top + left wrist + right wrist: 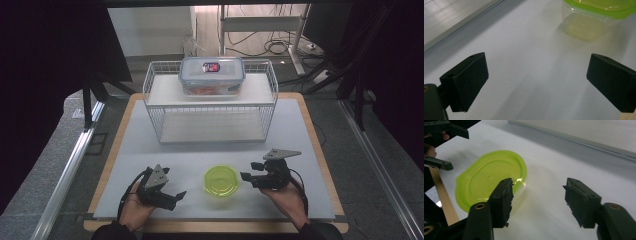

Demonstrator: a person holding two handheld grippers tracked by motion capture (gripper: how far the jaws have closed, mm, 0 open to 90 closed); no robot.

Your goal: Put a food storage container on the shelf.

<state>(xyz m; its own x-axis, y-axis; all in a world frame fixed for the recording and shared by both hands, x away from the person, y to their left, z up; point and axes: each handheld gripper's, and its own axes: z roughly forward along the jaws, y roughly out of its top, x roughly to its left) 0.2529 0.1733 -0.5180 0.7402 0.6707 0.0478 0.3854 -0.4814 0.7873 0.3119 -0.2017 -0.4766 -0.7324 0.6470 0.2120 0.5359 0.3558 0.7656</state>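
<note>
The green-lidded clear container (220, 180) is sitting on the white table (300, 130) between the two grippers, just ahead of the left gripper (536, 75) and beside the right gripper (537, 200), both holding their jaws wide apart around nothing.

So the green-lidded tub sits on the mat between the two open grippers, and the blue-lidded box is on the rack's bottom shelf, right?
Not quite: the blue-lidded box is on the rack's top shelf, as the high view shows. The green-lidded tub does sit on the mat between the open left gripper and right gripper.
</note>
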